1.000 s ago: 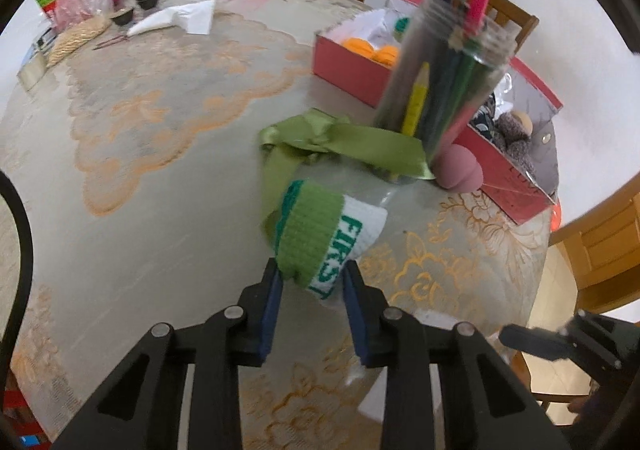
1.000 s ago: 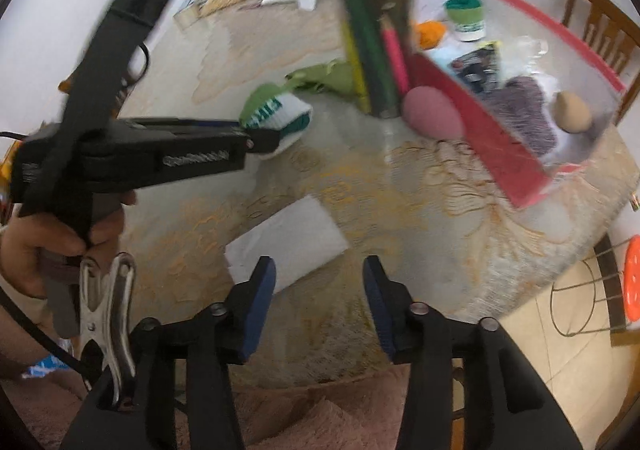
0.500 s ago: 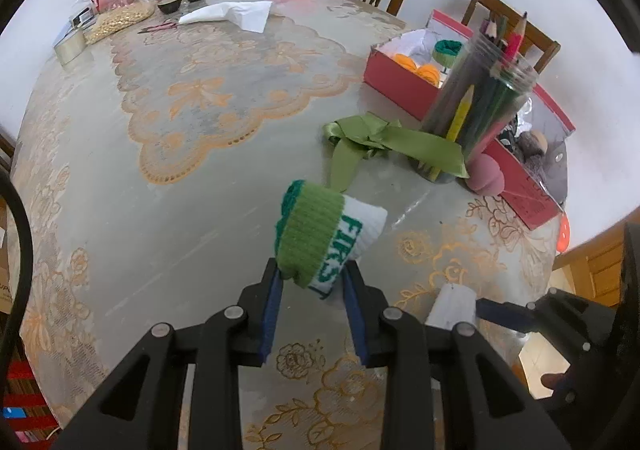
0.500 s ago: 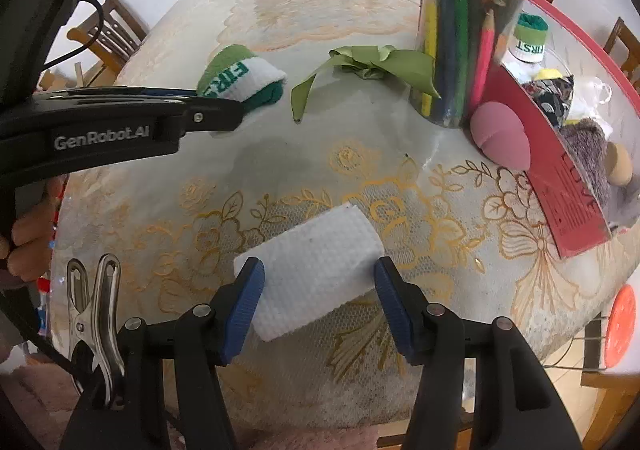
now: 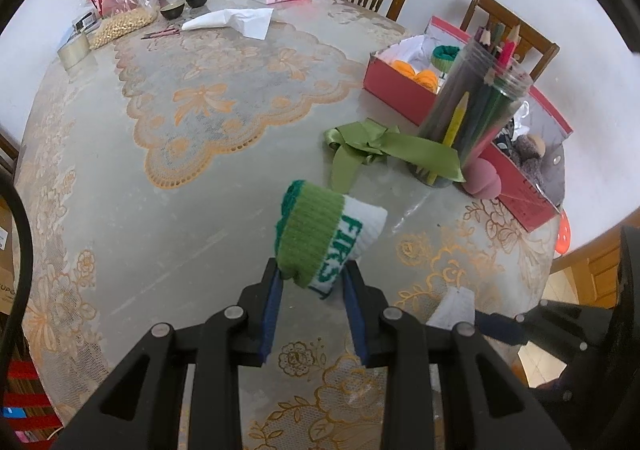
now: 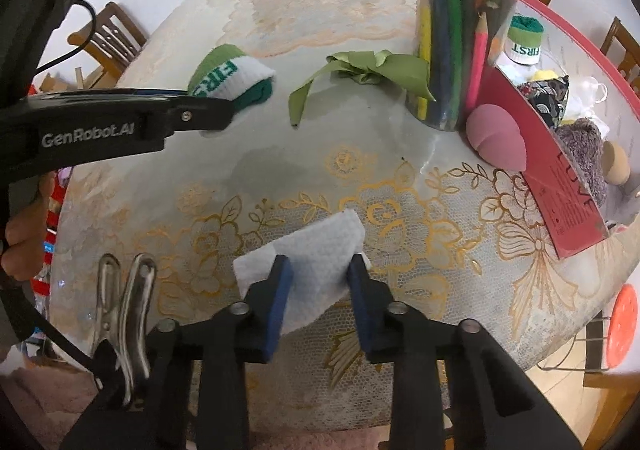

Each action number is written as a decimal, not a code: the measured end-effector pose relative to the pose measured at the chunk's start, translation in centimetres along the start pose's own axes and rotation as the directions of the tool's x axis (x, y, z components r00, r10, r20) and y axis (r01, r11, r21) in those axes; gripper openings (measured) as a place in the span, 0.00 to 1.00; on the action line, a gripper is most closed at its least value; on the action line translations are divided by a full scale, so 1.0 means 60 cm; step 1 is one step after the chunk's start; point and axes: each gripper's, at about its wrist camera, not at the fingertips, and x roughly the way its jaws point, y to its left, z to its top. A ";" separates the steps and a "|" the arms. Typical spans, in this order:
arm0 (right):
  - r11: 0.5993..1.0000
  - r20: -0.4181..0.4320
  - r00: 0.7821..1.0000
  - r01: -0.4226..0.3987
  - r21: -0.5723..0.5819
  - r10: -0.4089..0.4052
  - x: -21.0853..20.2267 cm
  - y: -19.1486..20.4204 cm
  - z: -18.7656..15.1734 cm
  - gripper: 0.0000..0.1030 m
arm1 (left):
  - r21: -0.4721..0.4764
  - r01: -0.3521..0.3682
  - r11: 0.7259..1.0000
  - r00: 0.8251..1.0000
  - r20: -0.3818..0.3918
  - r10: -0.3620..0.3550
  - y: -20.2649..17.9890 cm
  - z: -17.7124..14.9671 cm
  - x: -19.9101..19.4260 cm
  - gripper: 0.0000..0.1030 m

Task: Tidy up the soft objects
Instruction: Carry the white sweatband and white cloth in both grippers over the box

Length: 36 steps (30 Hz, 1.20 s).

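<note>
A rolled sock (image 5: 326,234) is clamped in the left gripper (image 5: 310,286); the right gripper (image 6: 320,282) is closing around a folded white cloth (image 6: 308,258), its near edge hidden.

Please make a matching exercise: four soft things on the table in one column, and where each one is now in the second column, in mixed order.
Things:
1. rolled sock
2. white cloth
3. green ribbon
4. pink sponge

Places:
A. lying loose beside the pencil jar
B. between the closing fingers of the right gripper
C. against the red box
D. held by the left gripper

Pairs: 1-D, 2-B, 3-A, 4-C
</note>
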 end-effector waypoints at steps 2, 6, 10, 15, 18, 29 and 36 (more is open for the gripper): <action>1.000 0.010 1.000 -0.002 -0.013 0.002 -0.003 0.005 -0.003 0.24 | 0.001 0.000 1.000 1.000 0.004 0.000 -0.001 0.001 -0.003 0.31; 1.000 0.029 0.999 -0.019 -0.021 0.020 -0.014 0.010 -0.002 0.22 | 0.002 -0.001 1.000 1.000 0.014 0.001 -0.002 0.003 -0.008 0.31; 0.999 0.054 0.998 -0.027 -0.024 0.029 -0.036 0.008 -0.002 0.22 | 0.007 -0.001 1.000 1.000 0.024 0.001 -0.004 0.007 -0.016 0.31; 0.999 0.087 0.996 -0.034 -0.008 0.035 -0.060 0.003 0.004 0.22 | 0.012 0.004 1.000 0.999 0.041 -0.004 -0.006 0.013 -0.028 0.31; 0.999 0.106 0.994 -0.034 -0.001 0.034 -0.073 0.001 0.005 0.22 | 0.019 0.006 1.000 0.999 0.052 -0.007 -0.010 0.017 -0.035 0.31; 0.999 0.170 0.985 -0.001 0.050 -0.008 -0.122 -0.026 0.002 0.22 | 0.066 0.020 0.998 0.998 0.060 -0.024 -0.033 0.017 -0.053 0.31; 0.991 0.196 0.978 0.053 0.126 -0.077 -0.157 -0.075 -0.017 0.22 | 0.104 0.038 0.994 0.996 0.079 -0.046 -0.061 0.019 -0.072 0.31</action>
